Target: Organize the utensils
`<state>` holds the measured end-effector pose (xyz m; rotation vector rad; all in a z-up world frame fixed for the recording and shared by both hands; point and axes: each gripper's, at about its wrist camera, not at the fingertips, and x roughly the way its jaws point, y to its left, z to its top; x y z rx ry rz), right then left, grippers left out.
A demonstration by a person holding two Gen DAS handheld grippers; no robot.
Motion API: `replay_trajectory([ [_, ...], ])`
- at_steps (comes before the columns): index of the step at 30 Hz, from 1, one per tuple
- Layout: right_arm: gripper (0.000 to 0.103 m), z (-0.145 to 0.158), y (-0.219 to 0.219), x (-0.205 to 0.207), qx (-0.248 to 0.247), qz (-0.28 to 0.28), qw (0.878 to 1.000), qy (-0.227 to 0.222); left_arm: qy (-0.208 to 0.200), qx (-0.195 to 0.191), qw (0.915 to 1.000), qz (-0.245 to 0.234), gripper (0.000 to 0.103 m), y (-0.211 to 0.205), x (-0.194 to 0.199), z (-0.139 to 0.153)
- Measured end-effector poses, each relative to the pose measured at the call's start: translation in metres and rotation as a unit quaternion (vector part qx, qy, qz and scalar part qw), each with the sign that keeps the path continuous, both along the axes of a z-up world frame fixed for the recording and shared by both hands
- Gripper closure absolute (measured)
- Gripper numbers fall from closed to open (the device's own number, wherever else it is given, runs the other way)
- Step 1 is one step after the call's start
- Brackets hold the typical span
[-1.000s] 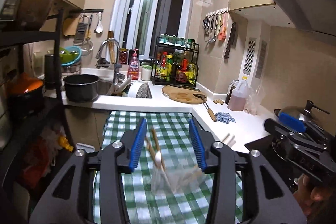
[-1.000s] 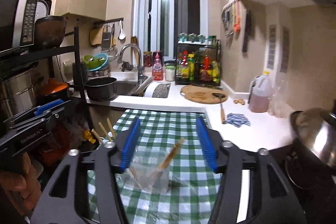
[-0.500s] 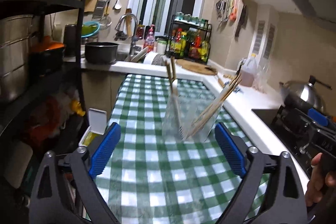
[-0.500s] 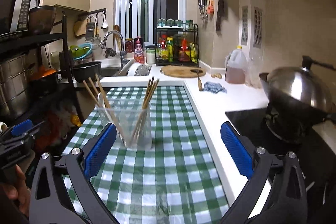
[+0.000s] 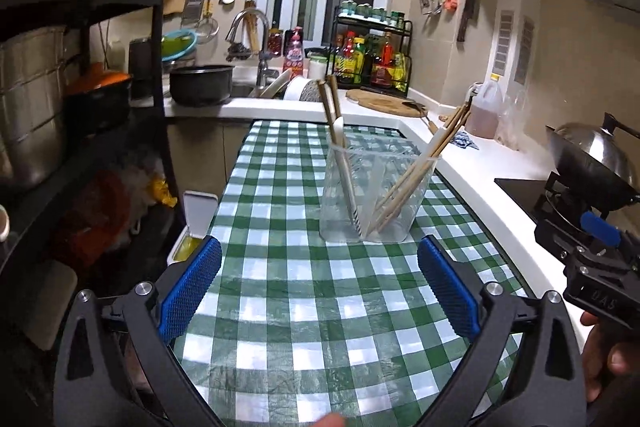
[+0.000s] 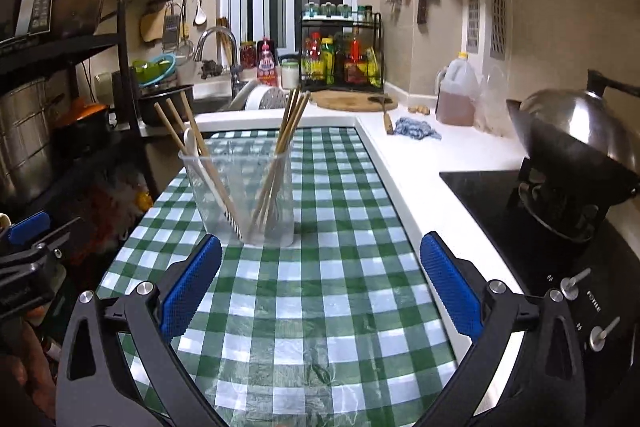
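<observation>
A clear plastic utensil holder [image 5: 376,199] stands upright on the green checked tablecloth [image 5: 320,307]; it also shows in the right wrist view [image 6: 244,199]. It holds wooden chopsticks [image 5: 416,171] and a white spoon [image 5: 340,131], leaning in two groups; the chopsticks [image 6: 286,143] and spoon [image 6: 191,143] show in the right wrist view too. My left gripper [image 5: 318,287] is open and empty, a little in front of the holder. My right gripper [image 6: 320,285] is open and empty, in front of the holder and to its right.
A white open-lid box [image 5: 194,227] sits at the table's left edge. A black shelf rack with pots [image 5: 60,99] stands left. A wok [image 6: 576,139] on the stove is right. Sink, black pot [image 5: 200,89], cutting board [image 6: 354,101] and spice rack [image 6: 340,55] are behind.
Both grippers have opened wide and pulled back from the holder, which now stands free on the tablecloth, farther ahead.
</observation>
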<state>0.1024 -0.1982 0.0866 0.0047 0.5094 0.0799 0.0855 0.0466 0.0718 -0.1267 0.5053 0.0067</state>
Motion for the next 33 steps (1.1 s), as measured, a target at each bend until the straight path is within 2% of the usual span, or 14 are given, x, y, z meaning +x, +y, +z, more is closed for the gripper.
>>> replay_trajectory([
  [12,0.005,-0.007,0.003,0.001,-0.002,0.003,1.000,0.006,0.022,0.007,0.9997,-0.001,0.008,-0.006,0.002,-0.013],
  [33,0.005,-0.006,0.004,0.000,-0.009,0.006,1.000,0.001,0.017,0.014,0.9997,-0.006,0.008,-0.013,-0.001,-0.011],
])
